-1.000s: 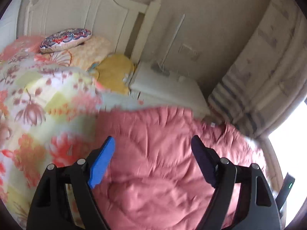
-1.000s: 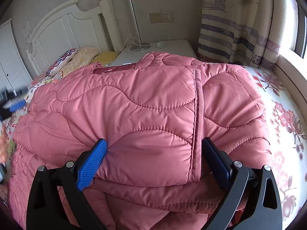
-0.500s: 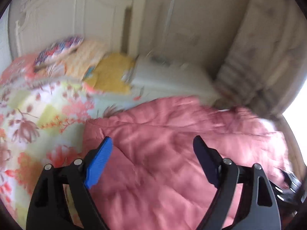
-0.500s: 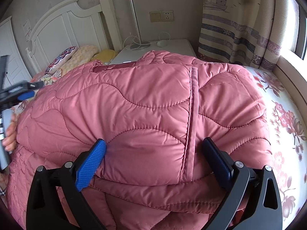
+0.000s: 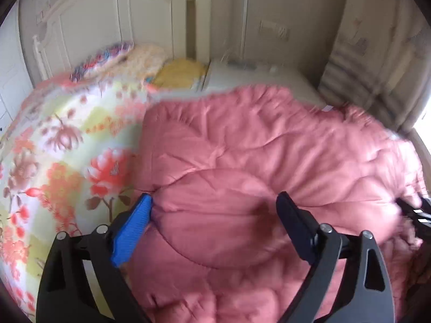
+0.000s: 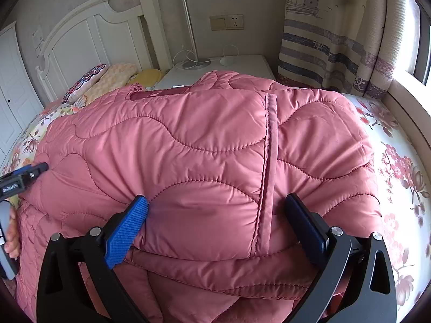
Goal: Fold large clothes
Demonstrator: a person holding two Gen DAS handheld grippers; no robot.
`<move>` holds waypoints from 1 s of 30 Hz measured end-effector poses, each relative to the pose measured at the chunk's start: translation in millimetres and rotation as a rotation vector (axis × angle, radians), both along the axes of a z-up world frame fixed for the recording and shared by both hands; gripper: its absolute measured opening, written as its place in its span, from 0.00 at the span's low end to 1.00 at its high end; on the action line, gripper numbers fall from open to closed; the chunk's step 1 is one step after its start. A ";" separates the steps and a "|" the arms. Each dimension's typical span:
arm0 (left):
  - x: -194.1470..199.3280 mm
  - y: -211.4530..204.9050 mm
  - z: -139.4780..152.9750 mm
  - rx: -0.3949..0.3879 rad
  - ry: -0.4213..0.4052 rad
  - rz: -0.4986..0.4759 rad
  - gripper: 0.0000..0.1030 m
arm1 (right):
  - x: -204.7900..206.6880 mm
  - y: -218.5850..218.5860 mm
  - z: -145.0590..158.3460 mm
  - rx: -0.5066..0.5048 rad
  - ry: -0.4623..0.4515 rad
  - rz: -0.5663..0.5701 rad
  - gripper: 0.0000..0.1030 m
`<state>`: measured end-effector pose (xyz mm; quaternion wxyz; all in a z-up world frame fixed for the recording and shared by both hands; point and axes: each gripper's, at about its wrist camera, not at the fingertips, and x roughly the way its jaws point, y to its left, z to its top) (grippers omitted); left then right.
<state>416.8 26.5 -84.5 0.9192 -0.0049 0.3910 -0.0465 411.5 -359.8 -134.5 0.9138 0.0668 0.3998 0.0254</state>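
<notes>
A large pink quilted jacket (image 6: 204, 145) lies folded in layers on the bed; it also fills the left wrist view (image 5: 242, 161). My right gripper (image 6: 215, 210) is open, its fingers pressed into the top folded layer on both sides of a bulge beside the zip seam (image 6: 269, 161). My left gripper (image 5: 212, 204) is open, its fingers pressed against the jacket's left part; its tip also shows at the left edge of the right wrist view (image 6: 24, 175). The right gripper's tip shows at the right edge of the left wrist view (image 5: 414, 212).
A floral bedspread (image 5: 54, 161) covers the bed (image 6: 398, 167). Pillows (image 6: 107, 80) lie against the white headboard (image 6: 80, 40). A white nightstand (image 6: 242, 64) with a lamp stands behind the jacket. A striped curtain (image 6: 323, 40) and a window ledge (image 6: 412, 113) are at the right.
My left gripper has swung toward the jacket and come down onto its left part. The right gripper has stayed put on the folded layer, which has settled slightly.
</notes>
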 end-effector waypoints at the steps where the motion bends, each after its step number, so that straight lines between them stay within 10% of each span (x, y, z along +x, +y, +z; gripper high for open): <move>1: -8.1 -3.0 2.3 -0.008 -0.022 -0.017 0.89 | -0.2 -0.2 0.0 0.001 0.000 0.001 0.95; 20: -8.3 -25.5 -38.8 0.092 0.025 -0.063 0.98 | -24.8 29.8 40.3 -0.075 -0.160 0.012 0.95; 24: -8.8 -26.3 -38.4 0.093 0.025 -0.063 0.98 | -1.9 64.1 7.1 -0.223 -0.017 0.107 0.96; 30: -7.9 -27.3 -38.5 0.099 0.027 -0.062 0.98 | -0.1 49.1 10.2 -0.135 0.005 0.098 0.96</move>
